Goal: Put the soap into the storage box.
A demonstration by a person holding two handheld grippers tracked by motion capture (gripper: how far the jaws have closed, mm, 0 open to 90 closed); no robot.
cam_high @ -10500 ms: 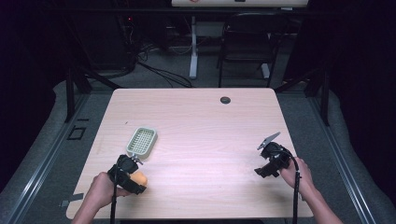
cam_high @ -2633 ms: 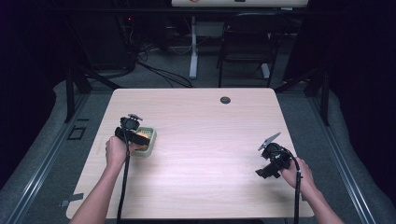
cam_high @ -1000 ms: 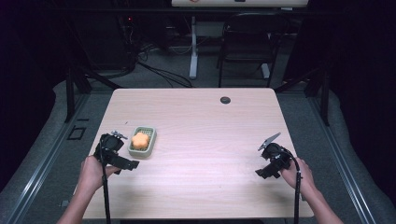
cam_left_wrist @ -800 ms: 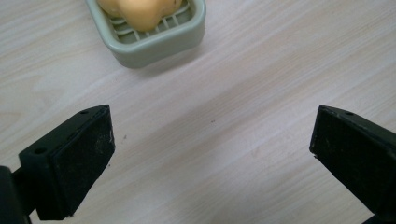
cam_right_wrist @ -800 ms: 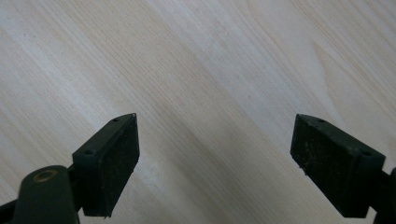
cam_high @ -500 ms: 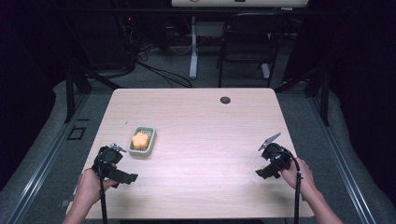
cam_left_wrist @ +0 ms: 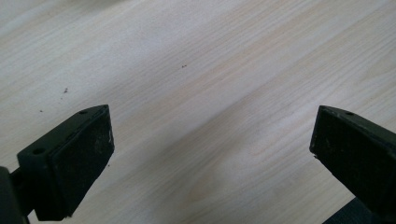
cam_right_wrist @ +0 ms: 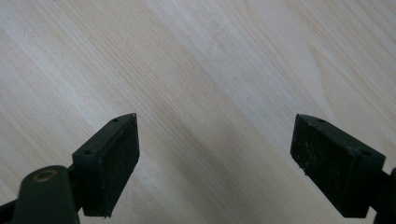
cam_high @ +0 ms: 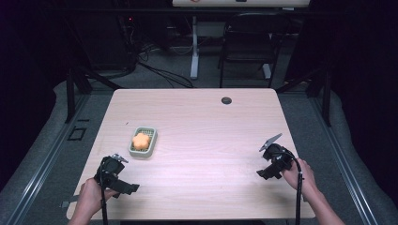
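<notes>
The small orange round thing (cam_high: 141, 139) sits inside the pale green plastic basket (cam_high: 150, 148) on the left part of the light wooden counter (cam_high: 206, 140). The left gripper (cam_high: 123, 183) is the nearer one. From it, the basket lies up at about one o'clock, close by. Its fingers (cam_left_wrist: 79, 158) are spread wide with nothing between them. The right gripper (cam_high: 263, 161) is far off at the counter's right side. Its fingers (cam_right_wrist: 112, 158) are spread wide too, over bare wood.
</notes>
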